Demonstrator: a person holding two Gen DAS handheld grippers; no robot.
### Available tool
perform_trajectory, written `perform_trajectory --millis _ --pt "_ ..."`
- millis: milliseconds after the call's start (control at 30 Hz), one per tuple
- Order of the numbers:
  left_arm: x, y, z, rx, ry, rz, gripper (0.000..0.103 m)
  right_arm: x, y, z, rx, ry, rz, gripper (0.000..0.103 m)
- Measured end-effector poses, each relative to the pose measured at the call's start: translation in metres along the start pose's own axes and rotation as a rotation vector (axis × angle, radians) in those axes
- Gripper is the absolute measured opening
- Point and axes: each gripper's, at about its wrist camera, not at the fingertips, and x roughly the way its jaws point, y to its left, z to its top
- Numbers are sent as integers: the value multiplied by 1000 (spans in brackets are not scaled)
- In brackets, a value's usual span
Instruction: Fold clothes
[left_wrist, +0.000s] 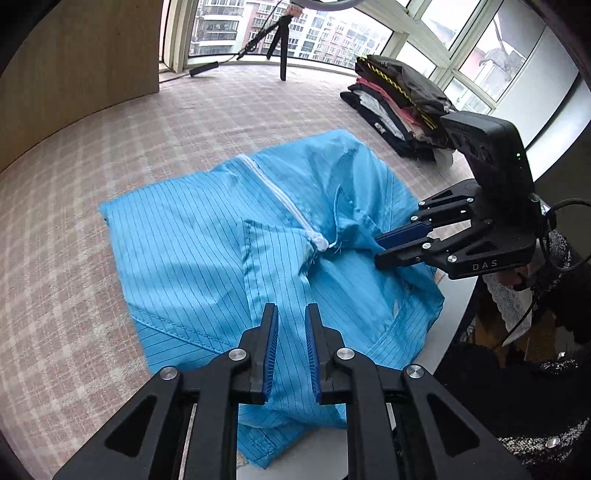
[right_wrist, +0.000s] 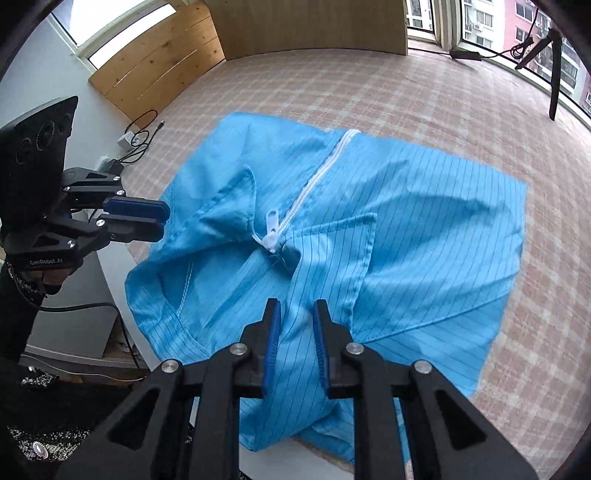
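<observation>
Left wrist view: the left gripper (left_wrist: 291, 314) sits at the bottom centre of the frame, its blue-padded jaws parted by a narrow gap and clasping nothing. The blue striped garment (left_wrist: 207, 251) fills the middle of the frame, lying partly folded on the checked pink surface (left_wrist: 74, 258), directly beyond and beneath the fingertips, with its near edge hanging over the surface's rim at the bottom. Its white zipper (left_wrist: 280, 203) runs diagonally through the centre. At the right edge, the right gripper (left_wrist: 380, 251) points left at the cloth's bunched right side, jaws slightly apart; whether they touch the fabric I cannot tell. A stack of folded clothes (left_wrist: 399, 107) lies in the upper right.

Right wrist view: the right gripper (right_wrist: 297, 310) hovers over the garment's (right_wrist: 424, 229) lower middle, released. The left gripper (right_wrist: 162, 221) appears at the left edge, just beside the cloth.
</observation>
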Motion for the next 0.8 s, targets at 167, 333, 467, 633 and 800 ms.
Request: perform_trajectory --millis 167,333,467,633,800 --pt "-10 14 -11 -40 27 -33 13 -23 -13 -34 119 4 58 18" --pt "-67 32 13 -13 -133 131 18 -94 -36 -25 218 -306 -48 18" --pt "-52 60 54 -94 -200 192 18 -80 -53 21 206 -384 -185 18" --pt "4 70 84 -134 -181 203 19 -22 -70 64 171 -329 -218 18" --pt "25 89 67 -189 -152 238 20 -1 -97 53 254 -304 -240 15"
